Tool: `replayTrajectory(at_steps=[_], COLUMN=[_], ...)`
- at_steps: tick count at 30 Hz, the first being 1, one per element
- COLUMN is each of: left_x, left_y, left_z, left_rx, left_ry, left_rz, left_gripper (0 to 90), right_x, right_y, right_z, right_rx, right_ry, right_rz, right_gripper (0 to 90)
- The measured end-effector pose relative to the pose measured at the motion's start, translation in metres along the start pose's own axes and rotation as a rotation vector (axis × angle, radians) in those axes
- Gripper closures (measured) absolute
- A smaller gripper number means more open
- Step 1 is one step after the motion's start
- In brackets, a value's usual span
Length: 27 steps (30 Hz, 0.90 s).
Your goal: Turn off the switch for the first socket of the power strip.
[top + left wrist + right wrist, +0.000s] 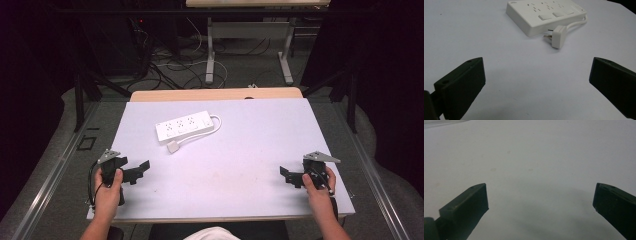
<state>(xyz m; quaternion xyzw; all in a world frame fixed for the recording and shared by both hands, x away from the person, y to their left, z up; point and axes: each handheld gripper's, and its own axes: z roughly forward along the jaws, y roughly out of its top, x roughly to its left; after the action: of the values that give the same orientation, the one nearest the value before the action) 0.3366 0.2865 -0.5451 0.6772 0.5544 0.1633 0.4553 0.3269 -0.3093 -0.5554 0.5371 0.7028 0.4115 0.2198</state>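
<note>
I've got the left gripper (142, 167) low over the table (240, 150) near its left front corner, jaws spread wide w/ nothing between them. The power strip (184, 126) lies flat ahead of it, toward the table's far middle, well apart from the jaws. Its plug (173, 147) rests on the table just beside the strip's near edge, prongs toward the strip, cord (212, 129) looping round the strip's right end. In the left gripper view both sit beyond the jaws, right of centre. Right gripper (286, 175) is near the right front corner, jaws wide too, bare table between them.
</note>
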Motion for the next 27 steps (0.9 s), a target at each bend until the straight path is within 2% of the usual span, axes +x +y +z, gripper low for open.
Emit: replayTrajectory(at_steps=[1, 5, 7, 8, 15, 21, 26, 27], left_x=[0.001, 0.006, 0.007, 0.009, 0.016, 0.020, 0.024, 0.024], left_y=[-0.001, -0.005, -0.006, -0.006, -0.008, -0.010, -0.010, -0.010], left_z=[0.001, 0.002, 0.003, 0.004, 0.007, 0.009, 0.010, 0.009], left_rx=[-0.009, -0.018, -0.008, -0.007, 0.005, 0.031, 0.031, 0.046], left_ry=[0.000, 0.015, 0.022, 0.030, 0.059, 0.062, 0.070, 0.070], left_rz=[-0.012, -0.006, -0.021, -0.010, -0.015, -0.039, -0.049, -0.052], left_gripper=[0.4, 0.4, 0.5, 0.4, 0.5, 0.5, 0.6, 0.6], right_x=[0.000, 0.000, 0.000, 0.000, -0.002, -0.003, -0.003, -0.003], right_y=[0.000, 0.000, 0.000, 0.000, 0.000, 0.000, -0.001, -0.001], right_z=[0.001, 0.000, 0.001, 0.001, 0.001, 0.002, 0.002, 0.002], right_rx=[-0.006, 0.004, 0.004, 0.005, -0.002, 0.006, 0.012, 0.012], right_ry=[-0.006, 0.003, 0.006, 0.006, 0.001, 0.014, 0.014, 0.014], right_rz=[0.002, 0.001, -0.003, -0.005, -0.006, -0.011, -0.002, -0.002], right_gripper=[0.0, 0.0, 0.0, 0.0, 0.0, 0.0, 0.0, 0.0])
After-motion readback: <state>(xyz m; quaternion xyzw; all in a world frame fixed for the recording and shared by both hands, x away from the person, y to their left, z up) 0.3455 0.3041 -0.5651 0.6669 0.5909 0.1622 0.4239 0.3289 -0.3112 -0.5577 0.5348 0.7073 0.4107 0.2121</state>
